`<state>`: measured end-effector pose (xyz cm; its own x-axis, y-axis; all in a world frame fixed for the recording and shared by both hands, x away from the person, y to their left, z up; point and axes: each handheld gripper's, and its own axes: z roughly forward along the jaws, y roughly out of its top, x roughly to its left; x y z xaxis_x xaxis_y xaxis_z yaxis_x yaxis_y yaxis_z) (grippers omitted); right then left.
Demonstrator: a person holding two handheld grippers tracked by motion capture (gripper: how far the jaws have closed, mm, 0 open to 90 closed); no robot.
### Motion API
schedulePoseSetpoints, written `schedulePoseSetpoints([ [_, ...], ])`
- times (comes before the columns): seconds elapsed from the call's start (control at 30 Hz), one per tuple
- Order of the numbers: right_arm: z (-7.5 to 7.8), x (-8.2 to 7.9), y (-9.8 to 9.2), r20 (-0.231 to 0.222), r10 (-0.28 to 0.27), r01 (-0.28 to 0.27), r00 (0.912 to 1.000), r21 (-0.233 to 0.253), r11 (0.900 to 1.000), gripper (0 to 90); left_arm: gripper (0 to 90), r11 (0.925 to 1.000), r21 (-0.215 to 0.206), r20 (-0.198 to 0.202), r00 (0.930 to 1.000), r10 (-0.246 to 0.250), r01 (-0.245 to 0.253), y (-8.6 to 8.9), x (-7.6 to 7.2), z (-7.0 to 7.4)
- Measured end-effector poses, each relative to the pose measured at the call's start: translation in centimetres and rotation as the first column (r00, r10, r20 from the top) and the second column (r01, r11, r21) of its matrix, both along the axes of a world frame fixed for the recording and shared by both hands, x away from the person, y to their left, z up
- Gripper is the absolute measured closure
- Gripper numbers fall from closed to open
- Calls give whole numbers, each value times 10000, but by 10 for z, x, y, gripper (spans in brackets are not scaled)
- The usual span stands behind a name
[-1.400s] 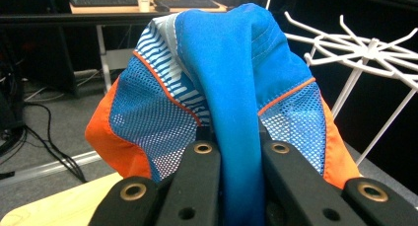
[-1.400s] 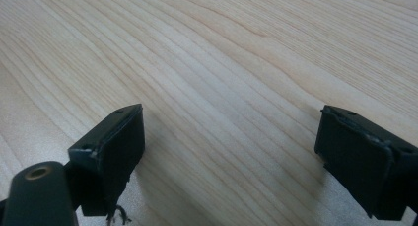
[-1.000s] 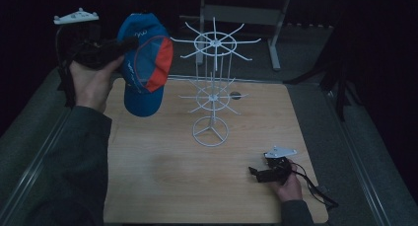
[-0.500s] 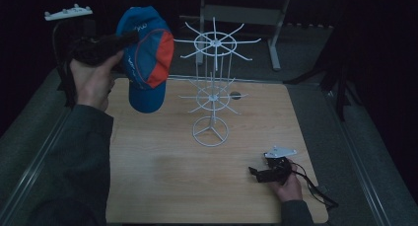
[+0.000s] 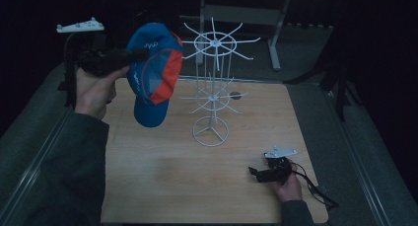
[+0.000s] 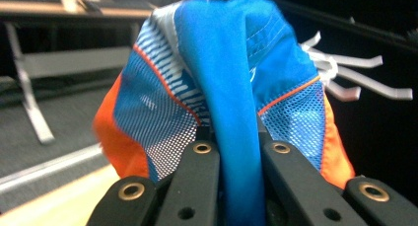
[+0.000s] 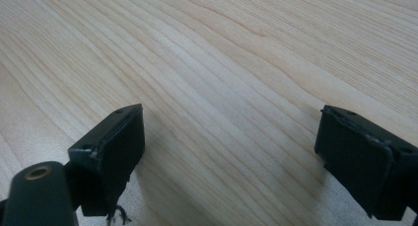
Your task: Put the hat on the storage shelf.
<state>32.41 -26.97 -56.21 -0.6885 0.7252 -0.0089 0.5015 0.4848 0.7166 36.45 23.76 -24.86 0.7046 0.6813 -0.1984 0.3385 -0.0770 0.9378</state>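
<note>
A blue and orange mesh cap [image 5: 153, 75] hangs in the air at the upper left, just left of the white wire rack [image 5: 213, 83]. My left gripper [image 5: 129, 56] is shut on a fold of the cap's blue fabric [image 6: 236, 137], with the rack's white prongs [image 6: 360, 78] showing behind the cap. My right gripper [image 5: 254, 172] rests low on the wooden table [image 5: 162, 176] at the front right. Its jaws stand wide apart with bare wood between the pads [image 7: 118, 147].
The rack stands on a round wire base [image 5: 211, 132] at the table's middle. A black cable [image 5: 315, 186] trails from the right gripper toward the table's right edge. Grey padded borders [image 5: 335, 137] flank the tabletop. A metal table frame [image 5: 236, 14] stands behind.
The left hand has carried the cap a little to the right, closer to the rack's top ring. The right gripper has stayed where it was.
</note>
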Motion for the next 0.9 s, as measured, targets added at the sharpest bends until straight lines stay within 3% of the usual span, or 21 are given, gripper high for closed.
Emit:
schedulePoseSetpoints([
  [0.1, 0, 0, 0, -16, -11, 11, 10000, 1, 10000, 115, 808, 9977, 675, -246, 9997, 83, -67, 1, 0, -6],
  [0.27, 0, 0, 0, -44, -19, 19, 10000, -1, 10000, 115, 651, 9958, 885, -478, 9985, 274, -231, 2, 0, -12],
  [0.37, 0, 0, 0, -30, -16, 16, 10000, -7, 10000, 115, 588, 9961, 814, -573, 9976, 400, -353, 3, 1, -15],
  [0.5, 0, 0, 0, -24, -12, 12, 10000, -6, 10000, 115, 502, 9922, 1076, -556, 9961, 685, -622, 2, -1, -15],
  [0.63, 0, 0, 0, -20, -12, 12, 10000, -9, 10000, 115, 453, 9810, 1729, -321, 9949, 953, -883, -4, -6, -15],
  [0.8, 0, 0, 0, -17, -11, 11, 10000, -12, 10000, 115, 448, 9733, 2016, -94, 9935, 1138, -1096, -5, -14, -17],
  [0.9, 0, 0, 0, -20, -13, 13, 10000, -7, 10000, 115, 446, 9590, 2469, -24, 9895, 1446, -1395, -6, -19, -23],
])
